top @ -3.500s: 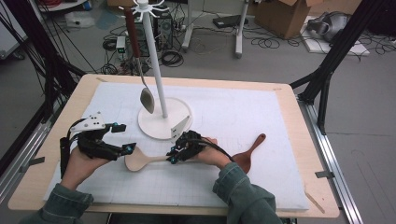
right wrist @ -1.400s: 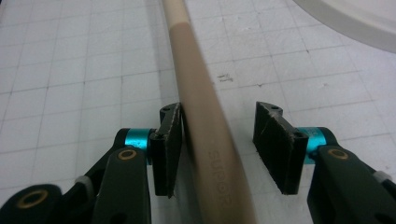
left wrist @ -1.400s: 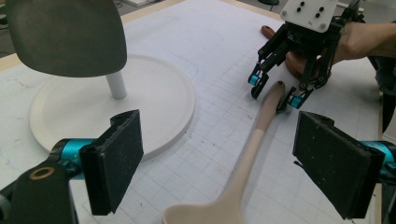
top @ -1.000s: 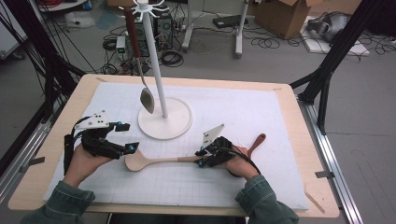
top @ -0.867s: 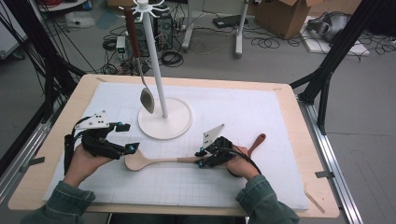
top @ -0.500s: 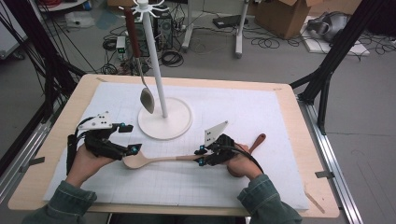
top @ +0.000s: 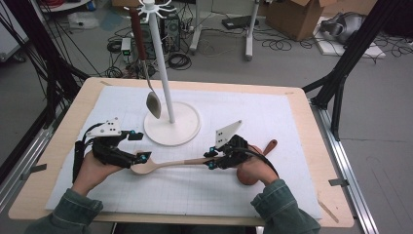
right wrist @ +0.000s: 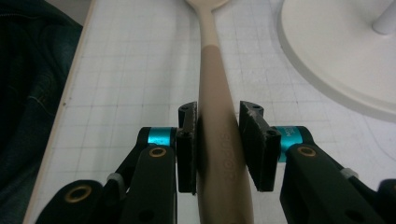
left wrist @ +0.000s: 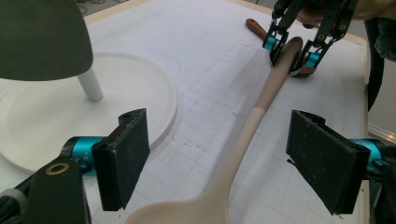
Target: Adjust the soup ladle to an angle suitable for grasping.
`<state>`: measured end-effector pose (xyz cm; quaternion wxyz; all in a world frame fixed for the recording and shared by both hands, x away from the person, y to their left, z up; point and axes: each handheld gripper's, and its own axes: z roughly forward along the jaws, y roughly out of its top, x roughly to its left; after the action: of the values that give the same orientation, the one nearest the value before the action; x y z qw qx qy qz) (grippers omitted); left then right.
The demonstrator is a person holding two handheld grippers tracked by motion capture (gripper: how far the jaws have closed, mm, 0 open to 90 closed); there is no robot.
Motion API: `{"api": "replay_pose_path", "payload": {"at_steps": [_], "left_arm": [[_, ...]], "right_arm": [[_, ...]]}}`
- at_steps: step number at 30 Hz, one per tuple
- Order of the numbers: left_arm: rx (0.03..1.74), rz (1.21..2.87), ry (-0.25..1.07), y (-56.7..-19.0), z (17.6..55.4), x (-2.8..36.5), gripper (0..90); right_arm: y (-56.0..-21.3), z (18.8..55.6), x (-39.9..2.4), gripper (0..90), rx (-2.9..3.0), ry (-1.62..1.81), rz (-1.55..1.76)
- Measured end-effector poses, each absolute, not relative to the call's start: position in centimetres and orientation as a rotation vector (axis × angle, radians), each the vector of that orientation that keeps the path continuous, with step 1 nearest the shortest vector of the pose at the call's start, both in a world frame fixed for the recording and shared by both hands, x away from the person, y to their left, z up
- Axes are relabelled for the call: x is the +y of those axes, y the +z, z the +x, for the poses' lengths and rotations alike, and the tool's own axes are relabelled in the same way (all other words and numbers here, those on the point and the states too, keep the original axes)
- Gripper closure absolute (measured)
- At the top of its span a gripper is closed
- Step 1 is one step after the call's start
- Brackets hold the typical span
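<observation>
On the white gridded mat (top: 204, 195) that covers the pale wooden table (top: 58, 146), you have a long beige wooden spoon (top: 168, 164) stretched between your two hands, near the table's front edge. Your right gripper (top: 212, 159) is clamped on the spoon's handle end; in the right gripper view its two black pads (right wrist: 187, 149) press against both sides of the handle (right wrist: 219, 154). Your left gripper (top: 138, 146) stands at the bowl end with its jaws apart. They have just been closing a little, and in the left gripper view the spoon's neck (left wrist: 243, 140) runs between the pads (left wrist: 123, 158) without touching either one.

Just behind the spoon stands a white rack with a round flat base (top: 172, 123) and a thin upright pole. A grey metal spoon (top: 153, 104) hangs from it beside the pole. A reddish-brown wooden spoon (top: 267, 147) lies on the mat, partly hidden under your right hand (top: 253, 168).
</observation>
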<state>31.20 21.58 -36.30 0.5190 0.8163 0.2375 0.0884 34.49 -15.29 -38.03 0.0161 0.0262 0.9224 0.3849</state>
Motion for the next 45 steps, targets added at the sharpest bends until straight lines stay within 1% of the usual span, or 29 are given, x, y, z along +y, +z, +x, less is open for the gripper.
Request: {"api": "replay_pose_path", "payload": {"at_steps": [10, 18, 24, 35, 45], "left_arm": [[0.526, 1.990, 0.164, -36.8, 31.7, 20.3, 29.2], [0.503, 2.002, 0.140, -37.1, 31.7, 19.6, 36.4], [0.476, 2.025, 0.097, -37.5, 31.9, 18.3, 39.3], [0.445, 2.044, 0.066, -37.8, 31.8, 16.8, 44.7], [0.413, 2.074, 0.015, -38.3, 31.9, 15.4, 50.0]], "right_arm": [[-35.9, 34.3, -14.6, 68.9, 2.866, 1.161, 0.037], [-35.0, 34.2, -14.5, 68.9, 2.873, 1.150, 0.022], [-34.1, 33.9, -14.5, 68.9, 2.861, 1.143, -0.003], [-31.7, 33.2, -13.6, 68.9, 2.836, 1.119, -0.061], [-30.8, 32.8, -13.0, 68.9, 2.822, 1.110, -0.105]]}}
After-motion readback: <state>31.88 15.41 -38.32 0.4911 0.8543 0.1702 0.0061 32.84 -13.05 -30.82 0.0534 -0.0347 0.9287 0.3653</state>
